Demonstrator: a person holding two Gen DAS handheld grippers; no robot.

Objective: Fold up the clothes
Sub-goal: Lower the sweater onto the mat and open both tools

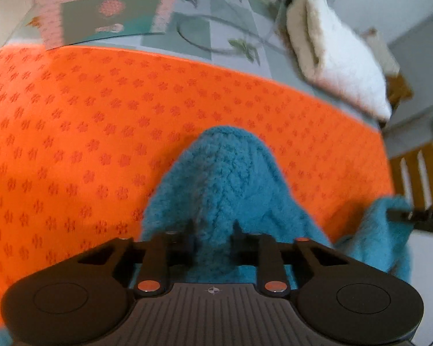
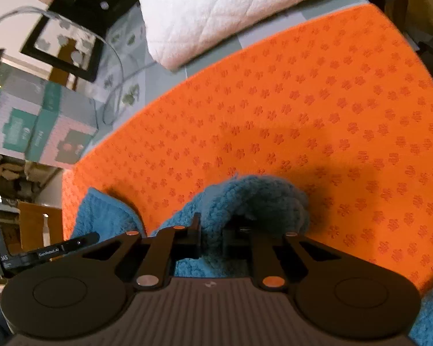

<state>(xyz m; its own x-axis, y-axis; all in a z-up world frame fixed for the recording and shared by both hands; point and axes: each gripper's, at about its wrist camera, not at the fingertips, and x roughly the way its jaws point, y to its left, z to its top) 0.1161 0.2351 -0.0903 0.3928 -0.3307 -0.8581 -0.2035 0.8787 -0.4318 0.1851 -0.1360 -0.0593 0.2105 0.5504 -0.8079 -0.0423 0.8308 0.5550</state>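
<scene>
Both tools are pitched steeply down over the near edge of the worktop, which is covered by an orange flower-patterned mat. The left tool is clenched on a bunched fold of the fluffy blue garment, which is pinched between its fingers. The right tool is likewise clamped on a raised hump of the same garment. A folded white quilt is seen beyond the mat.

Fluffy teal-blue cloth on a bright orange mat dotted with darker orange flowers, white quilted blanket beyond the mat
</scene>
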